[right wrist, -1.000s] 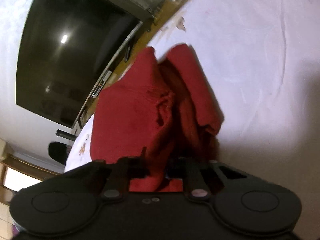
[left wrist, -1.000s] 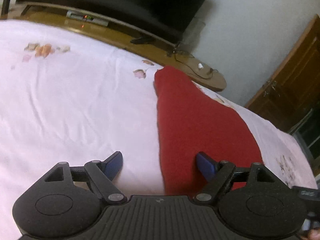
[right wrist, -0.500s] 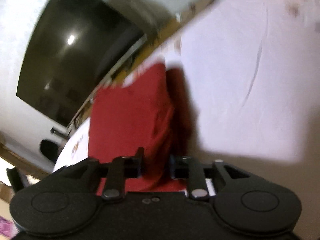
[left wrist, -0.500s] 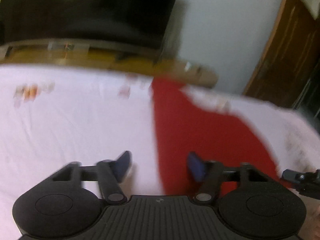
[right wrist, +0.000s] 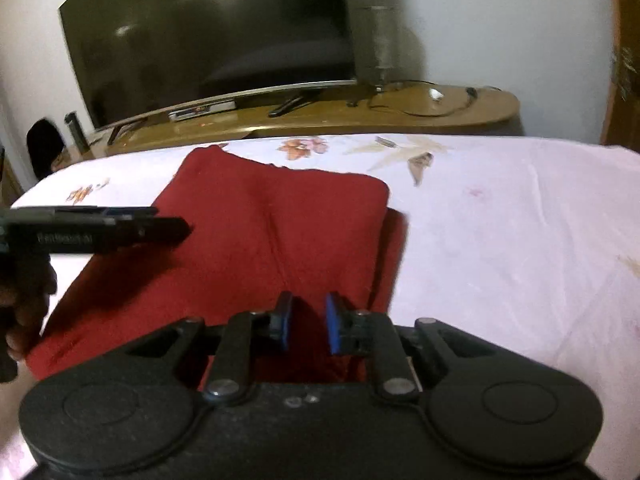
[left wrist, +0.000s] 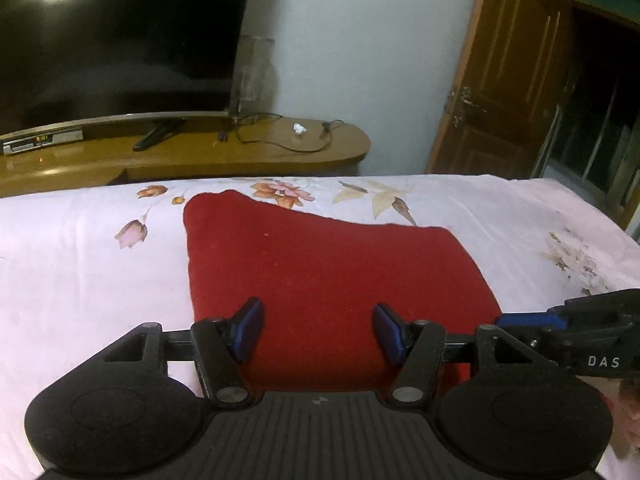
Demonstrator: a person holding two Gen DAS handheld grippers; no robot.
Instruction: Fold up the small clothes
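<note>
A red garment (left wrist: 328, 264) lies folded flat on the flowered pink bedsheet (left wrist: 80, 280), far edge near the foot of the bed. My left gripper (left wrist: 320, 330) hovers open over its near edge, blue pads wide apart, nothing between them. In the right wrist view the same red garment (right wrist: 272, 216) shows a second layer sticking out along its right side. My right gripper (right wrist: 308, 322) sits above the garment's near right part. Its jaws are closing with a narrow gap left, and no cloth is pinched. Each gripper's tip shows in the other's view, right (left wrist: 528, 320) and left (right wrist: 120, 226).
Past the foot of the bed stands a wooden TV stand (left wrist: 240, 152) with a dark TV (left wrist: 112, 32), a set-top box and cables. A wooden door (left wrist: 512, 80) is at the right. A hand (right wrist: 24, 312) holds the left gripper's handle.
The right gripper let go of the bunched red cloth, which now lies flat. Both views rolled level. The left gripper moved right over the cloth and its jaws narrowed.
</note>
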